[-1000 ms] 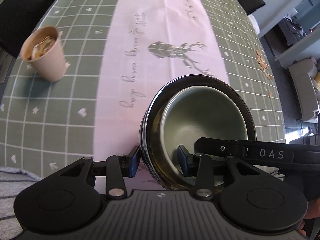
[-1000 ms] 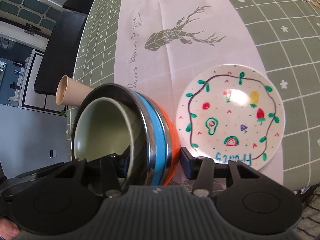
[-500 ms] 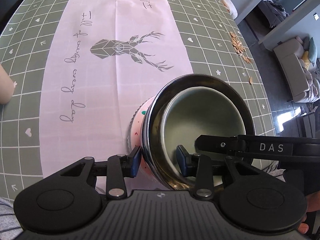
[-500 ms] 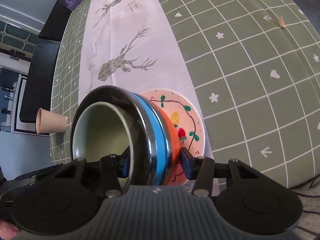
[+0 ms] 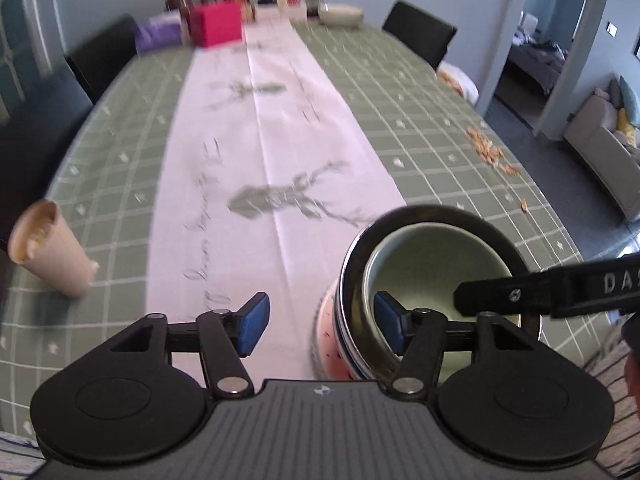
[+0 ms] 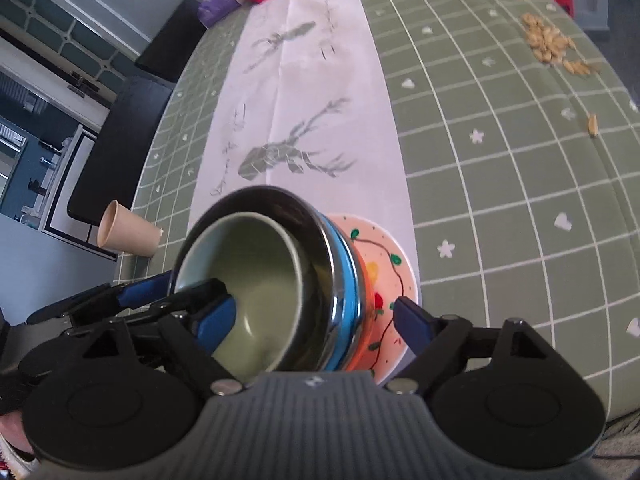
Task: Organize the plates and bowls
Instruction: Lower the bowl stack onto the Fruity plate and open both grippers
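Bowls (image 6: pixel 280 280) nested, ceramic in steel, resting on painted plate (image 6: pixel 384 264) at table edge. Heavy, rigid, slippery, breakable; best gripped at rim. Left gripper (image 5: pixel 320 320) and right gripper (image 6: pixel 312 320) opening, pads off the rim.

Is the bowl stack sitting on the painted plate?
Touching. The right wrist view shows the bowl stack resting on the painted plate, its orange bottom bowl flush against the plate's face with no gap.
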A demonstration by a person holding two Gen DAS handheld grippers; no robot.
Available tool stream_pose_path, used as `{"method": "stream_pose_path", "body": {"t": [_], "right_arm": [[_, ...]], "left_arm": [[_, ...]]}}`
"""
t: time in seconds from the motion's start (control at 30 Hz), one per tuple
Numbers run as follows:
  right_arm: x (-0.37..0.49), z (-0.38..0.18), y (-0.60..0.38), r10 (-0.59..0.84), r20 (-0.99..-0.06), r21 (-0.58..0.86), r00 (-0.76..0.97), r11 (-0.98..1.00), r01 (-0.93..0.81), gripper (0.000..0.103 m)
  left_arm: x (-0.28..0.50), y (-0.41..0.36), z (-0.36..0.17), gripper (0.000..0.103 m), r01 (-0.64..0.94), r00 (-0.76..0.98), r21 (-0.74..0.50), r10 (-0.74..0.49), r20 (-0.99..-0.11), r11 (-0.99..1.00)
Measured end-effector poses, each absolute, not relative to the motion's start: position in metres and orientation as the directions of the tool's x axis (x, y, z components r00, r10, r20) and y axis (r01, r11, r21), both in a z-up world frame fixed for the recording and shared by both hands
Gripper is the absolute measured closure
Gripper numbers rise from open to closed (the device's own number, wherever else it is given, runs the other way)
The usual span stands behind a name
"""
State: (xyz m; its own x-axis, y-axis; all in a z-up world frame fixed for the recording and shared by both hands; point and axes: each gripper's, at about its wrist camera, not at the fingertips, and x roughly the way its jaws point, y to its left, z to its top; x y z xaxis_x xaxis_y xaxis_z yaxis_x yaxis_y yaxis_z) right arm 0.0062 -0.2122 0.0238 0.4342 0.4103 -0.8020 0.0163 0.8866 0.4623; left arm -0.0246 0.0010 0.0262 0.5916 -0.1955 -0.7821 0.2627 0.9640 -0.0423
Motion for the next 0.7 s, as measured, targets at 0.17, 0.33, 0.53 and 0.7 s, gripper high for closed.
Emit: {"method": "stream_pose_path", "body": {"t": [0.17,0.33,0.53,0.7], "right_arm": [[-0.030,0.039,-0.214,0.358,-0.727,0.447,0.586,0.894,0.008,0.011],[-0.072,0.042,-0.214,0.258,-0.707,0.381,0.658,0.923,0.048,0.010],[-0.112,0.048,-0.226,0.192,-0.683,0.352,0.705,0.932,0.088,0.010],[-0.127,0.039,-0.213,0.172,-0.705,0.273,0.688,0.961,0.039,0.010]], "left_arm": [[-0.066,-0.001,0.043,0.027,0.253,0.745,-0.027,-0.213,-0.632,0.967],[-0.106,-0.009,0.049,0.015,0.201,0.828,0.011,-0.164,-0.537,0.980],[-0.131,-0.006,0.050,0.012,0.190,0.839,-0.031,-0.179,-0.513,0.981],[-0.149,-0.019,0.051,0.006,0.152,0.883,0.060,-0.108,-0.457,0.987]]}}
